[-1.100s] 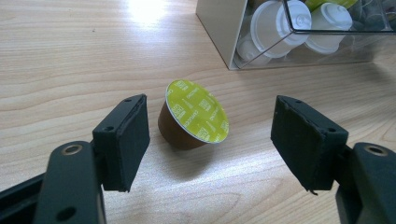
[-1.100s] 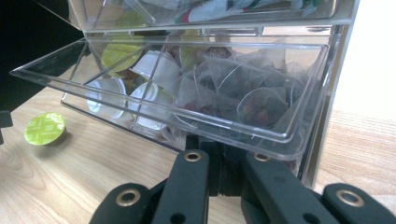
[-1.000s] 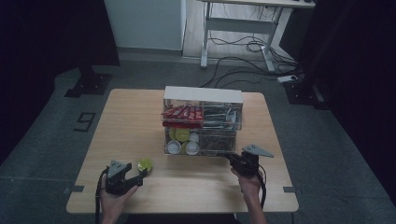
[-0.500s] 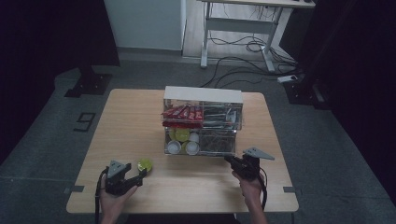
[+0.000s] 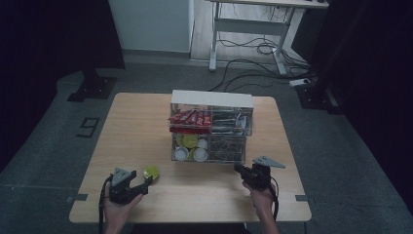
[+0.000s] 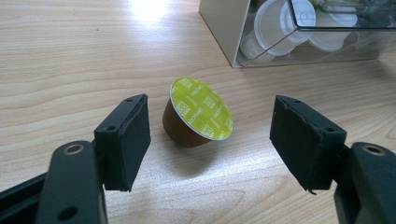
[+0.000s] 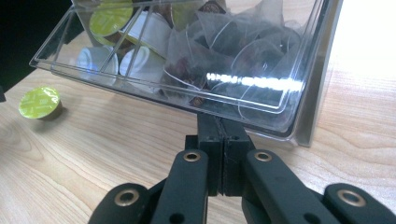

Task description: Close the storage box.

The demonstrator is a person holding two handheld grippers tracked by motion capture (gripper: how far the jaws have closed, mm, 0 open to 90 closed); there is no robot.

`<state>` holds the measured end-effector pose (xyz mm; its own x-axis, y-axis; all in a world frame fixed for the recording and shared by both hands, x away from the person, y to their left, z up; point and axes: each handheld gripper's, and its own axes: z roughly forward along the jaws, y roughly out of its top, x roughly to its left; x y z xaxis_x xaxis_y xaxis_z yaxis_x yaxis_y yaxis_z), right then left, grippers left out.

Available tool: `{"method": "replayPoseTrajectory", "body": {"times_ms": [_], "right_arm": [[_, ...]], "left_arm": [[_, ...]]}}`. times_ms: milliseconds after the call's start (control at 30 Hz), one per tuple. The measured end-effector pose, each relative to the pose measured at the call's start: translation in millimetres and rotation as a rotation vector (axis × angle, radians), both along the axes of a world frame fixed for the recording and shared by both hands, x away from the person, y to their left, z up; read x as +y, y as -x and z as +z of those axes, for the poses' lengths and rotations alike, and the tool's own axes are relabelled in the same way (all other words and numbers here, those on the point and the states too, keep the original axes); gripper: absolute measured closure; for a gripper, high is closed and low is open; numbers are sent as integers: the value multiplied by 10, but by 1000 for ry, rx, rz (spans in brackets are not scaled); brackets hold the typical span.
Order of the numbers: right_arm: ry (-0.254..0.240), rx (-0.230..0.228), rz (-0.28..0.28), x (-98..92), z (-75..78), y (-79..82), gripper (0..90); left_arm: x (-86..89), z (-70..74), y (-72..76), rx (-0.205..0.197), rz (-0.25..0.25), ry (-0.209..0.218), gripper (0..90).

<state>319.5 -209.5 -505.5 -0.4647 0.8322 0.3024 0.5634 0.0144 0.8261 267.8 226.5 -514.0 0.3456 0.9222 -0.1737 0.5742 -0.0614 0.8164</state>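
Currently the work in hand appears to be loading a loose coffee capsule into the lower drawer of the clear organizer at table centre.

Left gripper: jaws released and spread wide, one pad on each side of the capsule, neither touching it. In the high view this gripper sits at the table's 7 o'clock, with the capsule just beyond its tips.

Right gripper: jaws clenched together, tips at the front lower lip of the drawer. Whether they pinch the lip or only press against it cannot be told. The drawer front is tilted and seems pulled partly out; it holds white and green-lidded capsules at its left and tea sachets at its right. In the high view the right gripper lies at 5 o'clock, against the organizer's front right corner.

Capsule attitude: it lies tipped on its brown side wall on the wooden table. The long axis runs from base to foil lid, tilted up, with the green lid facing 4 o'clock and upward in the left gripper view.

Judged next move: close the left jaws on the brown side wall, squarely across the axis, then lift and carry toward 1 o'clock to the drawer's capsule compartment. The rounded wall may roll out of a skewed grip.
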Motion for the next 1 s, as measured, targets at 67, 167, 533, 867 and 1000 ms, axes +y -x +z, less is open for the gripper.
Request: {"method": "replayPoseTrajectory", "body": {"times_ms": [67,167,533,867,1000], "right_arm": [[5,12,3,5,-11,-5,884],[9,24,6,5,-31,-14,883],[24,30,51,99,7,7,873],[-14,-46,47,109,109,63,856],[-26,-52,34,83,105,59,842]], "left_arm": [[2,-1,1,0,1,0,291],[4,-9,-1,2,2,-1,291],[13,3,6,0,6,-3,291],[-14,-13,3,6,-4,-9,290],[-28,-22,1,7,-6,-11,290]]}}
